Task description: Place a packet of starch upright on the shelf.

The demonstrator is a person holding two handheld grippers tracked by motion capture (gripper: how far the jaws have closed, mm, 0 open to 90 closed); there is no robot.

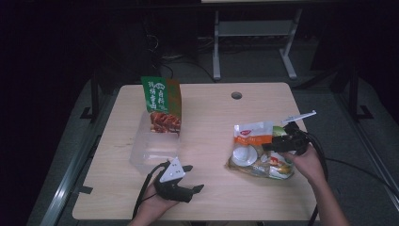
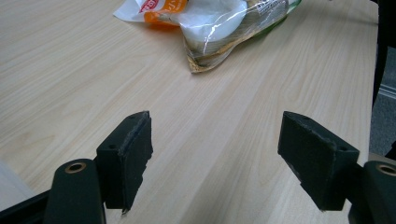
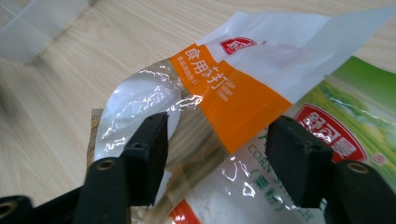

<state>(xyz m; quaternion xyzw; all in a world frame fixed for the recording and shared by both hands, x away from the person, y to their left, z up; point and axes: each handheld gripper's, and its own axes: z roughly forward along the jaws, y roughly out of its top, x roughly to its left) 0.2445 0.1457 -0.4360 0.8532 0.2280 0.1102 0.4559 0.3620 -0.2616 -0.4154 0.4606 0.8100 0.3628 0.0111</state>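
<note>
L hand-held gripper [image 1: 188, 181]: black body, grey three-cornered plate on top w/ small dark dots, thin black cable looping off its rear; its 2 black jaws are blocky w/ rough, chipped foam-like pads [image 2: 135, 154] and a brass-ringed screw hole at each jaw base. R hand-held gripper [image 1: 272, 147]: same black build, thicker black cable trailing back, a white strip-shaped part sticking up off its top, matching black pads [image 3: 296, 161] and brass-ringed holes. Forearms bare, no sleeves or gloves visible.
</note>
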